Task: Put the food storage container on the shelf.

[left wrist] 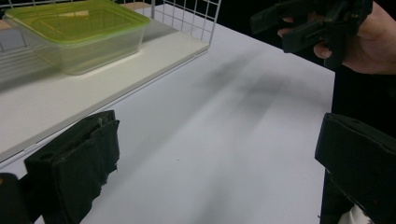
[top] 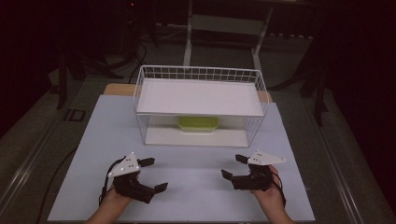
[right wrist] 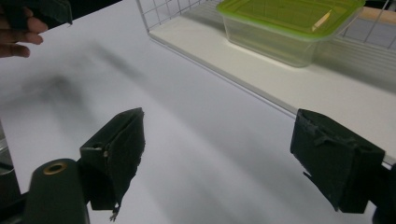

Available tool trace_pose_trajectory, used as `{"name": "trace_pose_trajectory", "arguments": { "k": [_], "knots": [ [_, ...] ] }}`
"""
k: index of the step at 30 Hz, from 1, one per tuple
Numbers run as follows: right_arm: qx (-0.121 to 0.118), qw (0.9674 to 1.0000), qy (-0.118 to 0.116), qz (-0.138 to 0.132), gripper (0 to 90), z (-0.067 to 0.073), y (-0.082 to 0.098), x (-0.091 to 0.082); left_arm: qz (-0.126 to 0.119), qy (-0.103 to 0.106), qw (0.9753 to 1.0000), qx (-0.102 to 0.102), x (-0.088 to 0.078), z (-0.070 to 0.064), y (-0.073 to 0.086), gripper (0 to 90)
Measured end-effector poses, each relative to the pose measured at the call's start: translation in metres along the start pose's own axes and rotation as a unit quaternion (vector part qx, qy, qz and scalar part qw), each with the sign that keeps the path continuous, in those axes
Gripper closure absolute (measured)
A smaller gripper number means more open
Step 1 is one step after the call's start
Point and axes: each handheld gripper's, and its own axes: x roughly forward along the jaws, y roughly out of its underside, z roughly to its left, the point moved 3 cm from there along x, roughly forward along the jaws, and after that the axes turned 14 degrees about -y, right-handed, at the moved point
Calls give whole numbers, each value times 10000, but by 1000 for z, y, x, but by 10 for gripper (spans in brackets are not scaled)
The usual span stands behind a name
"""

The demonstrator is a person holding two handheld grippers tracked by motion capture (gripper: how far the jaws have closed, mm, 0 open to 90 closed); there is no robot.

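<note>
1. The green-lidded container (top: 198, 123) sits on the lower shelf of the wire rack (top: 140, 88), straight ahead of both grippers – long axis across the worktop (top: 93, 140).
2. It lies roughly midway between them, well apart from each.
3. Left gripper (top: 154, 175) and right gripper (top: 233, 166) rest low on the worktop – jaws spread, empty.

A lidded container (top: 198, 123) sits on the lower shelf inside the wire rack (top: 201, 74), behind both claws.

The high view looks forward and down over the whole table (top: 187, 186). Both gripper views sit low and close above it, angled inward, sharing the green-lidded container (left wrist: 77, 35) (right wrist: 289, 28).
</note>
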Motion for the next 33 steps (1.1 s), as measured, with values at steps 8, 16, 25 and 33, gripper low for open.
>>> {"name": "trace_pose_trajectory", "arguments": {
  "k": [8, 16, 25, 33],
  "knots": [
    [-13, 10000, -8, 20, 175, -8, 10, 0, 91, -39, 9999, 57, 6, 2, 11, 4],
    [-121, 9996, -154, 224, 169, -17, 20, 5, 83, -59, 9999, 96, 9, 7, 17, 4],
    [-25, 9993, -316, 186, 163, -20, 22, 4, -107, 60, 9999, 68, 11, 9, 19, 4],
    [40, 9994, -342, 92, 151, -23, 22, 2, -65, 116, 9998, 148, 15, 1, 18, 4]
  ]
}}
